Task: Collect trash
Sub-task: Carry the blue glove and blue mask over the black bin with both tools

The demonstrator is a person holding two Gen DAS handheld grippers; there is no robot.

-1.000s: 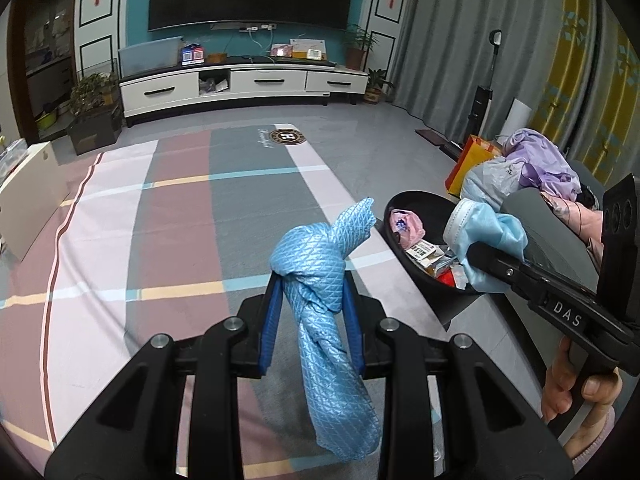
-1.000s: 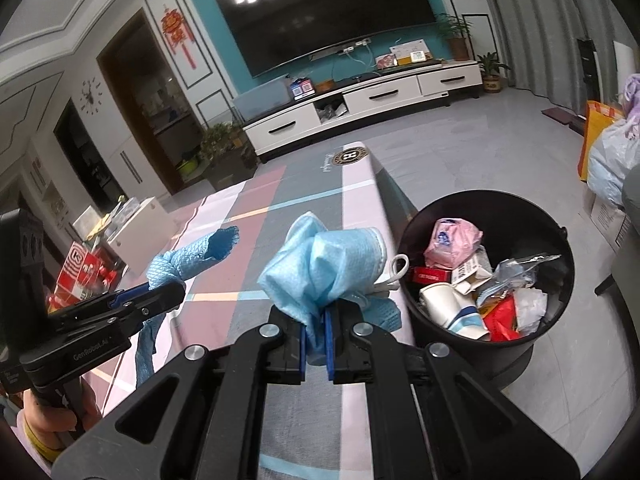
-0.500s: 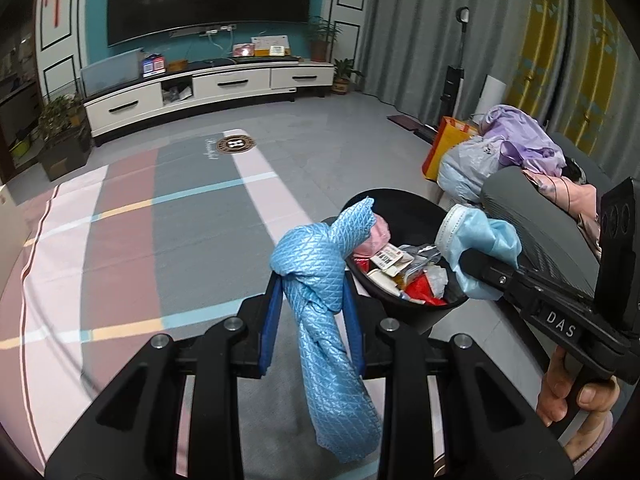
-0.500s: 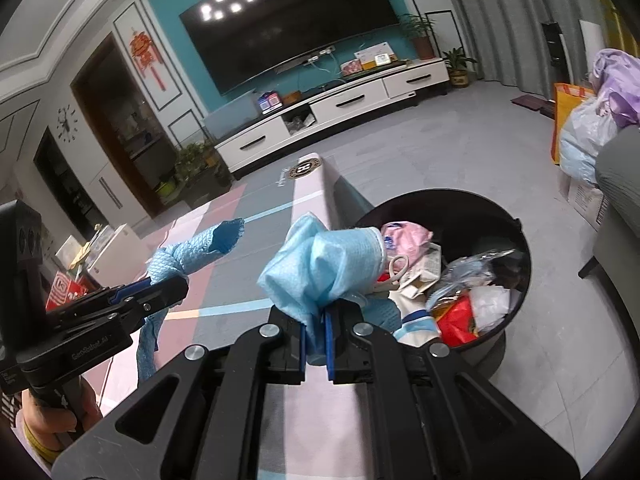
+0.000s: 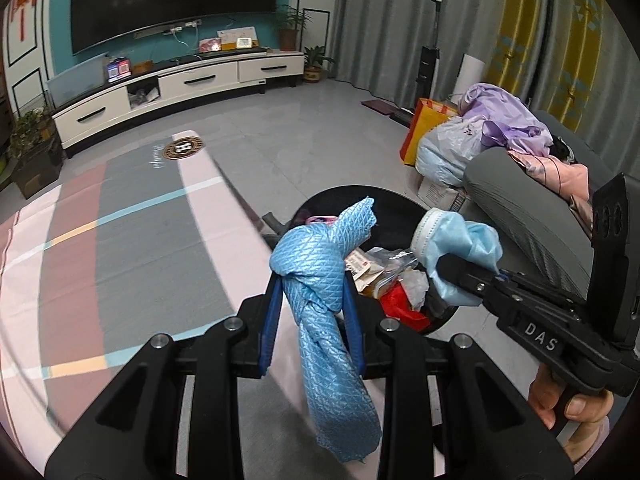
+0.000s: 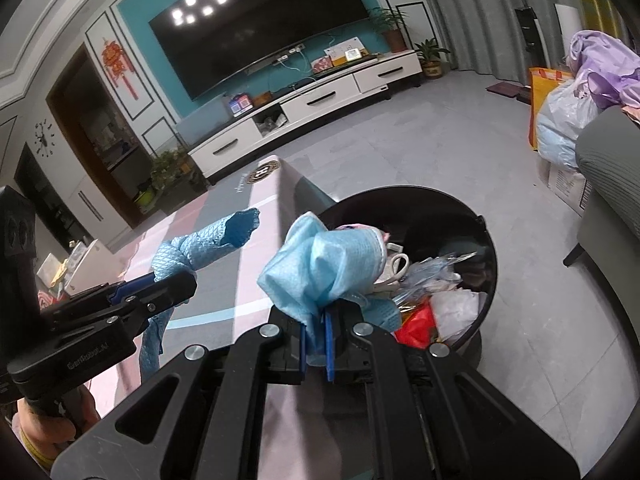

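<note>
My left gripper [image 5: 312,300] is shut on a knotted blue quilted cloth [image 5: 320,280]; the cloth hangs down between the fingers at the near edge of the black trash bin [image 5: 352,196]. My right gripper [image 6: 316,320] is shut on a crumpled light-blue face mask [image 6: 328,264], held at the bin's [image 6: 490,248] near left rim. The bin holds several wrappers, bags and a red scrap. In the left wrist view the right gripper [image 5: 444,264] with the mask [image 5: 460,236] sits over the bin's right side. The left gripper [image 6: 176,280] and the cloth [image 6: 200,244] show left in the right wrist view.
A striped pink and grey table surface [image 5: 140,232] lies left of the bin. A grey sofa [image 5: 516,196] piled with bags and clothes [image 5: 500,128] stands right. An orange bag [image 5: 424,128], a white TV cabinet [image 5: 180,88] and potted plants are farther back.
Both grippers have moved right and forward toward the bin, so the cloth and the mask now overlap its opening. Both grips are unchanged.
</note>
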